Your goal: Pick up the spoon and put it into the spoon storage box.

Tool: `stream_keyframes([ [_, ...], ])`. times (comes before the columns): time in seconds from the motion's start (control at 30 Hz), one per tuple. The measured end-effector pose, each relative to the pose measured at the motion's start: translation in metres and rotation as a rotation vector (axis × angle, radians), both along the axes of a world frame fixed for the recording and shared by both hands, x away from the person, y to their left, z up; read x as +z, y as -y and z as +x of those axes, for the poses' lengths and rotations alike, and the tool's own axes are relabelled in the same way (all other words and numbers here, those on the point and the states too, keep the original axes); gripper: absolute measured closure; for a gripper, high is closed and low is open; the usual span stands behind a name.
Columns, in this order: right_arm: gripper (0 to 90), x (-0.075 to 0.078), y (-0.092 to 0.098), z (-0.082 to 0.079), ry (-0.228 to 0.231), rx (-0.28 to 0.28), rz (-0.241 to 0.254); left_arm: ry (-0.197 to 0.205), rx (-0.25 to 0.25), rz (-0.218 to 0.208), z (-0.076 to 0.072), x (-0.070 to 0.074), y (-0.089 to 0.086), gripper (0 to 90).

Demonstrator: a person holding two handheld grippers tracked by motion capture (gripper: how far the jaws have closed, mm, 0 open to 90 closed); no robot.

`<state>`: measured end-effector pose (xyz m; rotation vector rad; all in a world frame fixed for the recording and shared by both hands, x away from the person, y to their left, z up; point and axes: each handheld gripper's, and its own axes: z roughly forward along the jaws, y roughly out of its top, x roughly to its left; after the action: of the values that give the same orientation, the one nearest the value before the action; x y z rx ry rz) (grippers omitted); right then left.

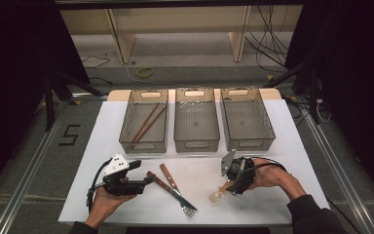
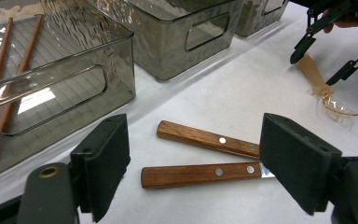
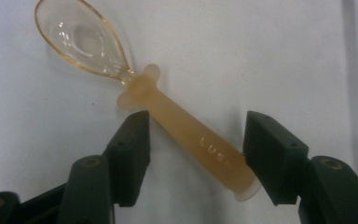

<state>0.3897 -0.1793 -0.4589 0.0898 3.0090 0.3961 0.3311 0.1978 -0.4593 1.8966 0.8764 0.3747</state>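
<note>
1. High view: the right hand-held gripper (image 1: 227, 186) points down at the handle of a translucent amber spoon (image 1: 218, 193) lying on the white worktop (image 1: 272, 146), its bowl toward the near edge. The left hand-held gripper (image 1: 148, 179) rests level on the worktop, its tips beside the wooden handles of a knife (image 1: 160, 182) and a fork (image 1: 177, 189). Behind stand three grey bins; the left bin (image 1: 144, 120) holds a pair of chopsticks (image 1: 148, 123).

2. Left gripper view: the left hand-held gripper (image 2: 196, 163) is spread wide, holding nothing. The two wooden handles (image 2: 205, 140) lie on the worktop between and beyond its pads, apart from them. Farther off, the right hand-held gripper (image 2: 324, 60) straddles the spoon (image 2: 324, 91).

3. Right gripper view: the right hand-held gripper (image 3: 196, 156) is partly open with the spoon's handle (image 3: 191, 140) slanting between its pads. The right pad looks to be against the handle's end; the left pad stands just clear. The spoon lies flat on the worktop, not clamped.
</note>
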Motion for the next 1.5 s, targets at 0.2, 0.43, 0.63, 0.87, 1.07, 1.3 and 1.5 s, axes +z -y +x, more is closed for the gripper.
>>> stream_keyframes([
  [0.2, 50.8, 0.000, -0.001, -0.002, -0.005, 0.005, -0.001, -0.003, -0.007, 0.005, 0.000, -0.001, 0.002, 23.6],
  [0.43, 61.6, 0.001, -0.001, -0.003, -0.022, 0.034, -0.007, -0.004, -0.009, 0.007, 0.000, -0.001, 0.002, 24.2],
  [0.63, 71.8, 0.002, -0.001, -0.005, -0.037, 0.060, -0.020, -0.007, -0.010, 0.011, -0.001, -0.002, 0.003, 24.4],
  [0.87, 76.4, 0.002, 0.000, -0.006, -0.027, 0.070, -0.010, -0.004, -0.008, 0.007, -0.001, -0.002, 0.003, 24.4],
  [1.07, 76.8, 0.013, 0.006, -0.005, 0.005, 0.012, 0.068, 0.000, 0.000, -0.005, 0.000, -0.003, 0.001, 24.2],
  [1.3, 76.8, 0.030, 0.007, 0.000, 0.019, -0.106, 0.210, 0.015, 0.023, -0.025, 0.000, -0.004, -0.002, 23.8],
  [1.5, 76.8, 0.042, 0.004, 0.009, 0.012, -0.260, 0.331, 0.017, 0.022, -0.022, 0.001, -0.006, -0.003, 23.1],
])
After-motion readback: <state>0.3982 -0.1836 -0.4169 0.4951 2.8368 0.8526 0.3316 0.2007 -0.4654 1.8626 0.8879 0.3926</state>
